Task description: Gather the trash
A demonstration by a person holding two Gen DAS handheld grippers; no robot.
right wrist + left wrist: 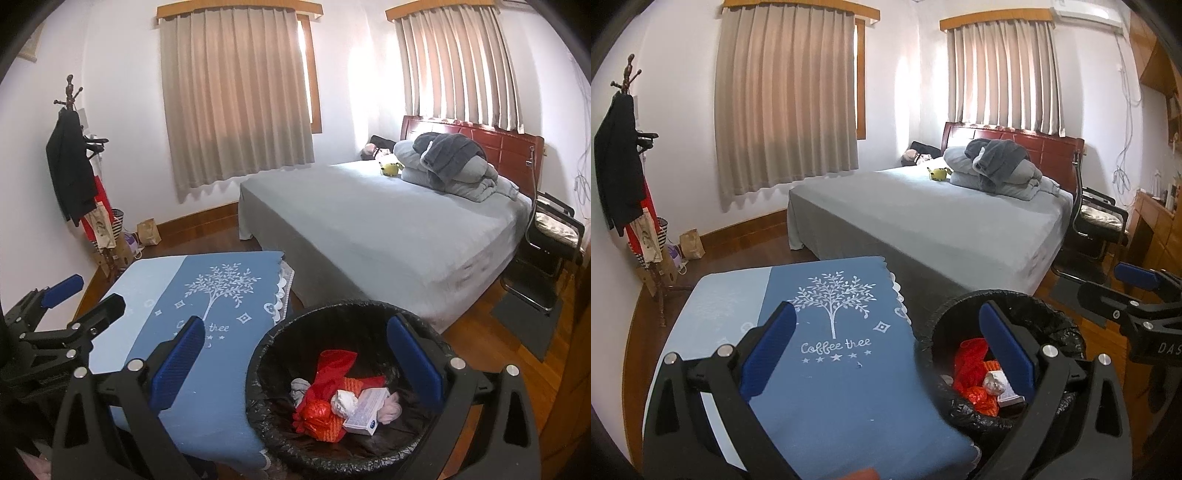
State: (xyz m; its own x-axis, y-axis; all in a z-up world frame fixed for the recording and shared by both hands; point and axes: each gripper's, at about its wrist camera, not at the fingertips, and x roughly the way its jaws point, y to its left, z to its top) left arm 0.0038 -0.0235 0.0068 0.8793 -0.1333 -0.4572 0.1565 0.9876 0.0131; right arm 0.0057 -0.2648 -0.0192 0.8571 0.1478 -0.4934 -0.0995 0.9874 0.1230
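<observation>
My left tongs [886, 354] are held level above the near end of the tabletop [827, 398], pointing toward the bed [923, 221]. Their blue pads [768, 354] stand wide apart and grip nothing. The left pad lies over the blue cloth; the right pad lies over the bin [960, 317].

My right tongs [295, 363] are held to the right of the left tongs, tilted slightly down, above the bin [332, 314]. They are also spread wide and empty. Their left pad is over the edge of the tabletop [221, 406]; their right pad is over the bin's far right rim. In the right wrist view the left tongs [85, 295] appear at lower left, over the pale strip of the cloth.

The bin stands on the floor, touching the right side of the tabletop, and is lined with a black bag. The trash lies inside it: red plastic [332, 365], a white wad [345, 402], a white box [367, 410].
</observation>
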